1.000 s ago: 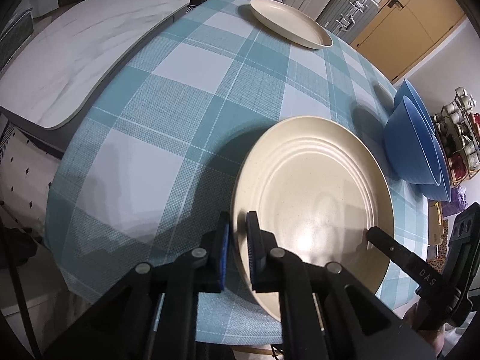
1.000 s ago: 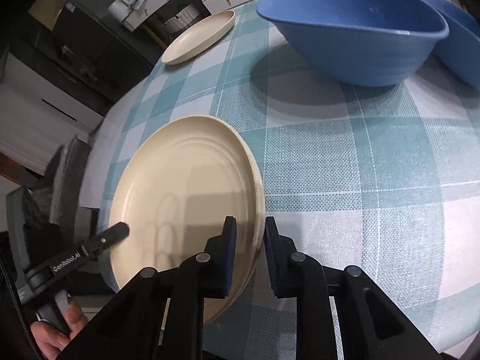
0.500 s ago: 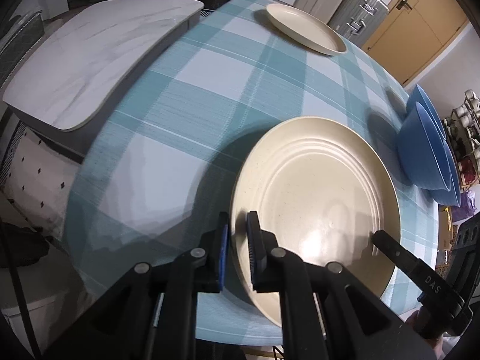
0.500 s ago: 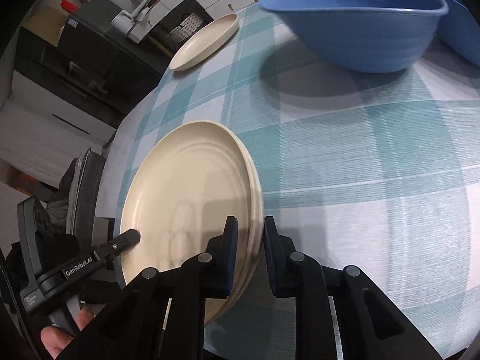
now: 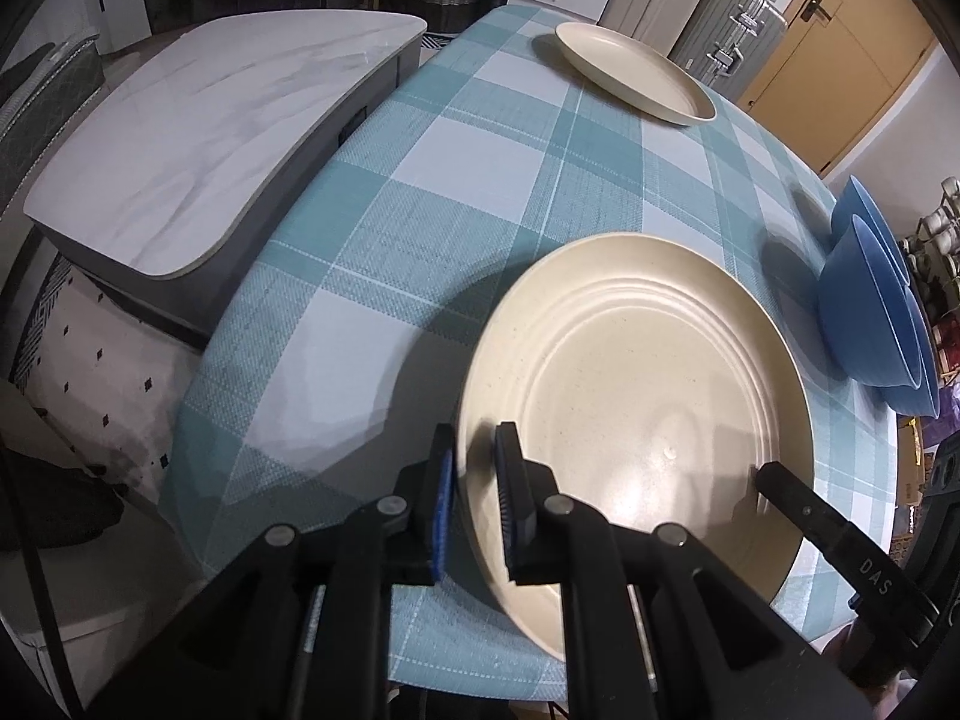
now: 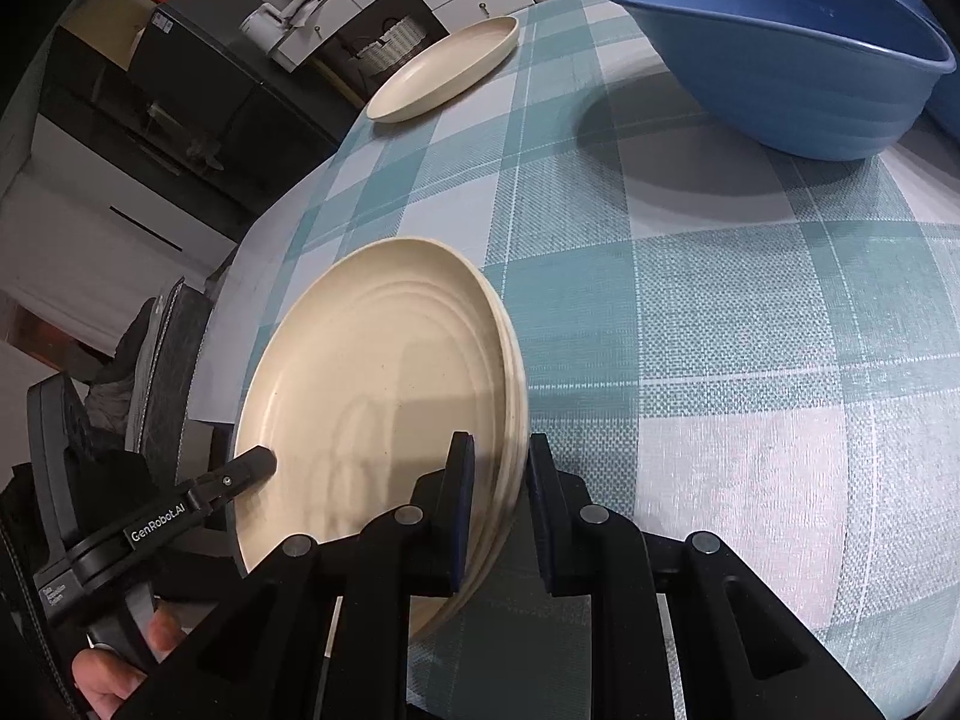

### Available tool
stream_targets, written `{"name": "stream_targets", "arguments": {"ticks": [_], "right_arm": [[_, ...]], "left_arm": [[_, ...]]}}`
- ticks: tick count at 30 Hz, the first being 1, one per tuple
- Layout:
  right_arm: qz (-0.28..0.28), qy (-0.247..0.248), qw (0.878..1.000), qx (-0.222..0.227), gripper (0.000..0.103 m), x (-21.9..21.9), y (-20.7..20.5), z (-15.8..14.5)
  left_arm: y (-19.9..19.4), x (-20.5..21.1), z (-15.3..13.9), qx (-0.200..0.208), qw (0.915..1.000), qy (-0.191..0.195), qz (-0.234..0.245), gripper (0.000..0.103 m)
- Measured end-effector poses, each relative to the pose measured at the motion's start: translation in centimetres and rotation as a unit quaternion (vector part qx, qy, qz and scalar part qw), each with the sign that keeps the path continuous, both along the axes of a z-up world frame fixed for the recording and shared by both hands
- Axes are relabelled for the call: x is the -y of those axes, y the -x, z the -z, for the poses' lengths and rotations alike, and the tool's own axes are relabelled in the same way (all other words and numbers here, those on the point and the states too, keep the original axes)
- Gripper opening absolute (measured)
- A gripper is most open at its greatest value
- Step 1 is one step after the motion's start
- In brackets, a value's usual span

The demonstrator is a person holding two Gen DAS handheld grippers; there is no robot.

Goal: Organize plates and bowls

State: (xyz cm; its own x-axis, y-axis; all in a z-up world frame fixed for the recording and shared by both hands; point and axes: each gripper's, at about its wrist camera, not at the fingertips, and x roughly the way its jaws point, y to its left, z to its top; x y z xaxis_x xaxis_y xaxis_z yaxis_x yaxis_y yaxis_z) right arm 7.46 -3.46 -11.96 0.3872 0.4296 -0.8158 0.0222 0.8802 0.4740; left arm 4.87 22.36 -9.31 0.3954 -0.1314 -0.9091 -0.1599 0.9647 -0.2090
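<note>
On the checked tablecloth [image 5: 540,192], near its front edge, a stack of cream plates [image 5: 636,414] is sitting. The left gripper [image 5: 474,480] is pinching the stack's left rim, one finger under it and one on top. The right gripper [image 6: 498,498] is pinching the stack's right rim the same way, fingers narrow on the plates. Far behind the stack, another cream plate [image 5: 633,72] is lying alone. Two blue bowls [image 6: 780,60] are sitting to the right of the stack, touching each other.
</note>
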Motion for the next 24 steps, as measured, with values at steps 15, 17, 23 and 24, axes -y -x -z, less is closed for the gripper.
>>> {"name": "stream_targets", "arguments": {"ticks": [15, 17, 23, 24], "right_arm": [[-0.032, 0.092, 0.986, 0.137, 0.017, 2.2, 3.5, -5.4], [-0.043, 0.102, 0.983, 0.148, 0.018, 2.3, 3.7, -6.1], [-0.042, 0.123, 0.970, 0.207, 0.055, 3.9, 5.4, -8.8], [-0.038, 0.123, 0.967, 0.220, 0.064, 4.3, 5.6, -9.2]], "left_arm": [[4.9, 0.9, -6.9, 0.141, 0.9847, -0.090, -0.048, 0.047], [5.5, 2.2, -8.3, 0.160, 0.9821, -0.093, -0.037, 0.047], [7.0, 6.4, -11.1, 0.215, 0.9713, -0.101, -0.014, 0.048], [7.1, 6.8, -11.3, 0.218, 0.9705, -0.102, -0.012, 0.048]]}}
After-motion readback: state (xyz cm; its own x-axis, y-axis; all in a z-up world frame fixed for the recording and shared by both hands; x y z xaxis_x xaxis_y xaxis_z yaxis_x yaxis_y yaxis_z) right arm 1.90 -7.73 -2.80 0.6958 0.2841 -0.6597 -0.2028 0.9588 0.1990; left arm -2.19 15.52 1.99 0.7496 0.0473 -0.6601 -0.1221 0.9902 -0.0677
